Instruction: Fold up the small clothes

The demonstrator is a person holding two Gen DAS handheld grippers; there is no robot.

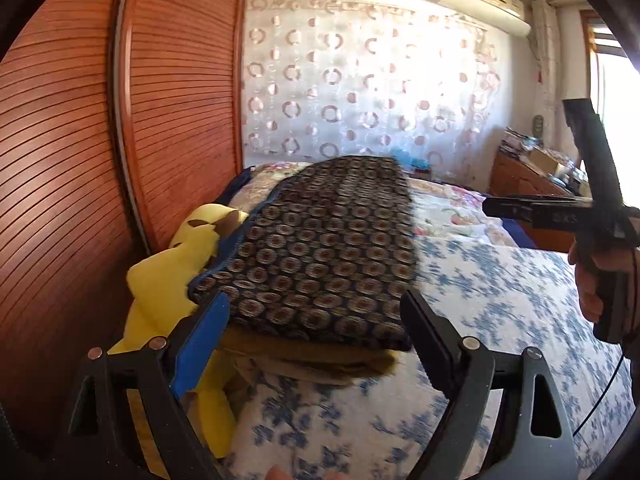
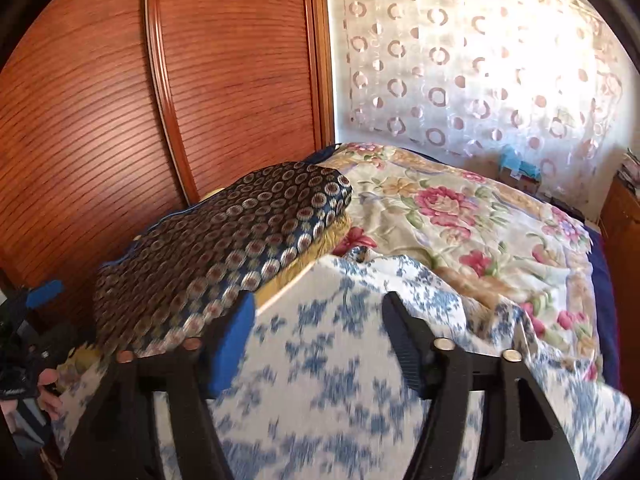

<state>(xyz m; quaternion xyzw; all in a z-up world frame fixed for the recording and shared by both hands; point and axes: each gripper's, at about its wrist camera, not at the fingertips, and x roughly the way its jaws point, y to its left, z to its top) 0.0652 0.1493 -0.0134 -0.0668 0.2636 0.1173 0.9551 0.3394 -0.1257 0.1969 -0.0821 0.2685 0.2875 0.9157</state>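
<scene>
Progress is looking decent here: the dark circle-print garment (image 1: 328,248) is sitting folded on top of a small stack at the wardrobe side of the bed (image 1: 500,304), with an olive piece (image 1: 320,360) under it and a yellow one (image 1: 164,280) sticking out beside it. Left gripper (image 1: 316,340) is hanging just in front of the pile, jaws apart, gripping nothing. Right gripper (image 2: 320,340) is hovering over the blue-flowered sheet, jaws apart and empty too. I'm guessing the yellow one is still waiting to be folded
</scene>
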